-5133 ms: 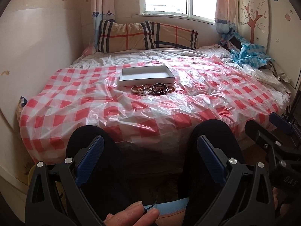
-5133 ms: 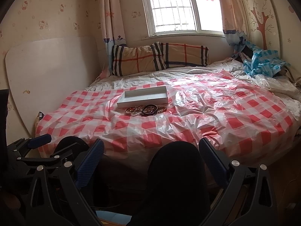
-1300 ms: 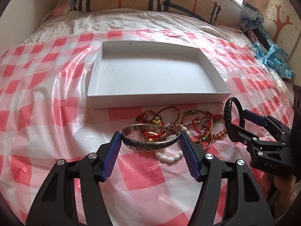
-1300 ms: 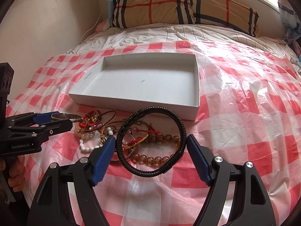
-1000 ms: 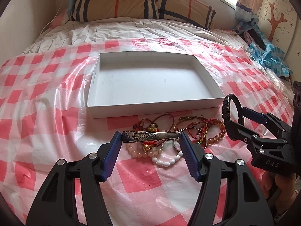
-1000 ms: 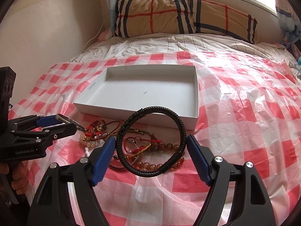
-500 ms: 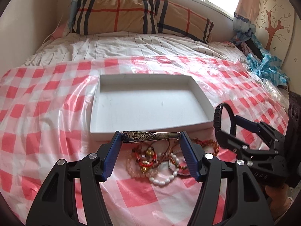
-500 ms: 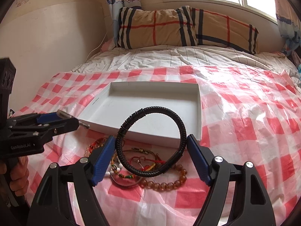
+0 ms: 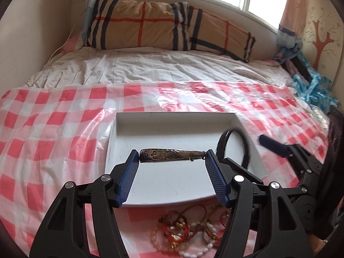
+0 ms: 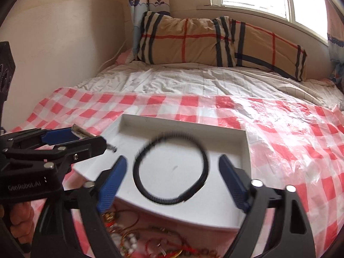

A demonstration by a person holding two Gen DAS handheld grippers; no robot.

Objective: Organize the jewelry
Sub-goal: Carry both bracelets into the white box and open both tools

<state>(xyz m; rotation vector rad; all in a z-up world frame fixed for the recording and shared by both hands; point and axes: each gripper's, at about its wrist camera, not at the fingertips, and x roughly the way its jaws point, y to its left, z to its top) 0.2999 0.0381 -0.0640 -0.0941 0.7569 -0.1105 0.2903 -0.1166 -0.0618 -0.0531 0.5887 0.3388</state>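
Since a second ago both grippers have moved from above the jewelry heap to above the white box (image 9: 120,129), and the heap of beaded bracelets (image 9: 185,234) now lies on the checked plastic sheet (image 9: 47,133) at the box's near edge. The right gripper (image 10: 173,167) is opening its jaws: the black braided bangle (image 10: 171,167), earlier pinched, now sits blurred between the blue pads, apart from both, over the box floor. The left gripper (image 9: 172,158) holds the engraved silver cuff bracelet (image 9: 169,155) edge-on across its half-spread pads, pressed at both ends, above the box.
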